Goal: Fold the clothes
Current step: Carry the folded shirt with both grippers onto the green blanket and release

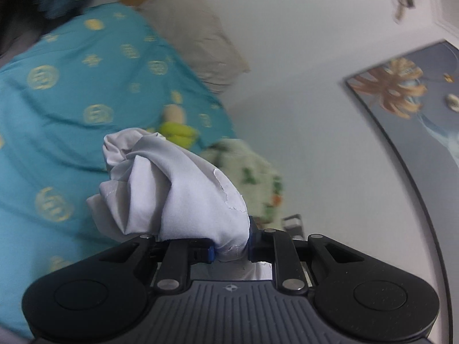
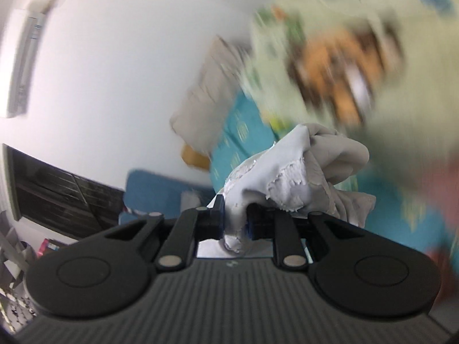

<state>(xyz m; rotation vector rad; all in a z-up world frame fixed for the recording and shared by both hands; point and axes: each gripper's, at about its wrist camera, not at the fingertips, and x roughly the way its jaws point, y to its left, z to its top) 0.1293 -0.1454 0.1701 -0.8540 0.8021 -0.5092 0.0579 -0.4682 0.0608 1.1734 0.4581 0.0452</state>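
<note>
Left gripper point(image 1: 231, 250) sits clamped on a bunched fold of the white garment point(image 1: 178, 189), which I'm holding up above the teal bedspread point(image 1: 71, 109); a pillow point(image 1: 195, 37) lies by the wall. From the right wrist, my right gripper point(image 2: 233, 223) is likewise clamped on the same white cloth point(image 2: 289, 183), its cracked print showing, with blurred green fabric point(image 2: 358, 57) behind. I judge folding has barely begun: the garment is gathered, not spread, no fold made.
</note>
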